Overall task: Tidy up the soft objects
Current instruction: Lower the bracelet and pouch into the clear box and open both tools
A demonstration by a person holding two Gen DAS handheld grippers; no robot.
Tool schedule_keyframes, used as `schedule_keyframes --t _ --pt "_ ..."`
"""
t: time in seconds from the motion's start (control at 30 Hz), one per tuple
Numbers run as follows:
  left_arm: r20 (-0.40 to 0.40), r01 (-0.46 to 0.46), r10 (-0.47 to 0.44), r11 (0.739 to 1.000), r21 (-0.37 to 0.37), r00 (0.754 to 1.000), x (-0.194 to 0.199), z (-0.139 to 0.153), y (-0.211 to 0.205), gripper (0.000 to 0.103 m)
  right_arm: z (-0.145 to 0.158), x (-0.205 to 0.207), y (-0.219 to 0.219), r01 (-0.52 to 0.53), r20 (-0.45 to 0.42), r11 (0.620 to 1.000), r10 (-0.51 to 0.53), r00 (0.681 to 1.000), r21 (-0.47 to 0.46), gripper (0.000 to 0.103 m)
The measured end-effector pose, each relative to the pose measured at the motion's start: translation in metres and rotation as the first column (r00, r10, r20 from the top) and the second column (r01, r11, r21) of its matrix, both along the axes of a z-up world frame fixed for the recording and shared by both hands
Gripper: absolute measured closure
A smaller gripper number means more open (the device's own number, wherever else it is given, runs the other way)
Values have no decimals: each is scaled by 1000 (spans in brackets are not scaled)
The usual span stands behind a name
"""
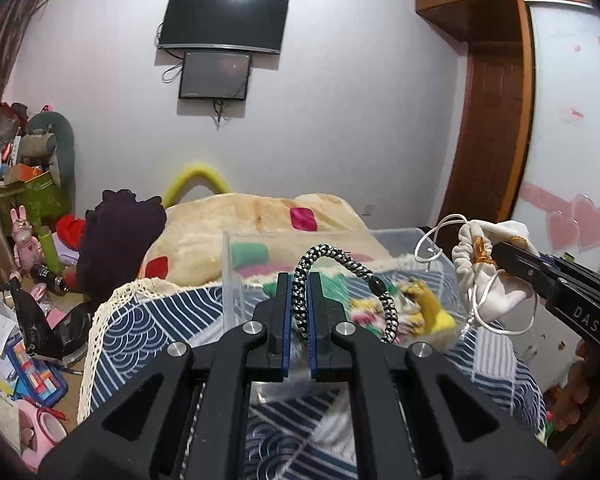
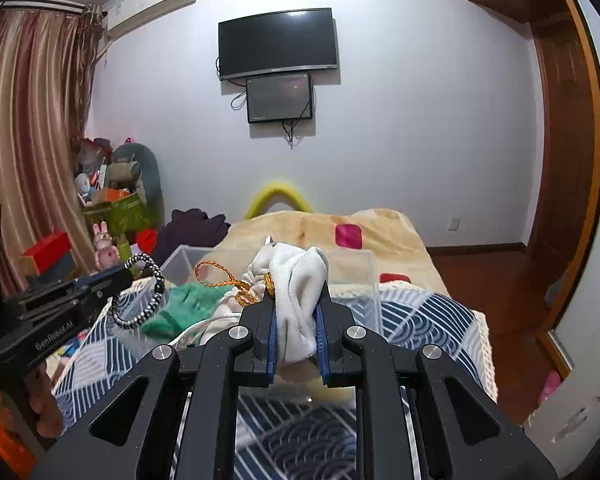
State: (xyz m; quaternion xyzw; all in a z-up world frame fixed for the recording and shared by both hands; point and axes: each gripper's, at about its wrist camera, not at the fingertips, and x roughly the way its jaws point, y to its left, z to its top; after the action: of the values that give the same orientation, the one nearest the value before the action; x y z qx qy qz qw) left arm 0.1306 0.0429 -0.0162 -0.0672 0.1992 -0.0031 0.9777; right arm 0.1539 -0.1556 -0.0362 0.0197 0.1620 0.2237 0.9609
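2 hand-held grippers, left [image 1: 299, 308] pinching 1 braided cord [image 1: 342, 262], right [image 2: 298, 330] (clamped) 1 white pouch [image 2: 300, 280]

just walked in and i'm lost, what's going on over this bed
A person is sorting soft items with handheld tongs over a clear plastic bin on the bed. The left tongs are shut on a black-and-white braided cord, held above the bin. The right tongs are shut on a white drawstring pouch, also held up over it. Green and yellow soft things already lie inside the bin.
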Motion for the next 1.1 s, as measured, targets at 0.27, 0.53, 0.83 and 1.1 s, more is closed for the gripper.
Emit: schedule_keyframes --t 0.27,0.53,0.83,1.1 --pt "-93 -24 24 1000 -1 995 43 -31 -2 97 -30 36 29 -32 -127 999 29 992 -22 89" --pt "-139 -14 18 999 29 990 49 -48 -8 86 -41 29 23 -29 -150 996 16 989 -81 59" --pt "-89 -2 0 1000 -24 996 25 -29 1 58 -17 6 -4 -12 -82 999 9 997 -35 29" --pt "25 9 -10 1000 15 1000 -16 1 -11 24 13 -33 -18 -1 81 1000 2 997 -11 6"
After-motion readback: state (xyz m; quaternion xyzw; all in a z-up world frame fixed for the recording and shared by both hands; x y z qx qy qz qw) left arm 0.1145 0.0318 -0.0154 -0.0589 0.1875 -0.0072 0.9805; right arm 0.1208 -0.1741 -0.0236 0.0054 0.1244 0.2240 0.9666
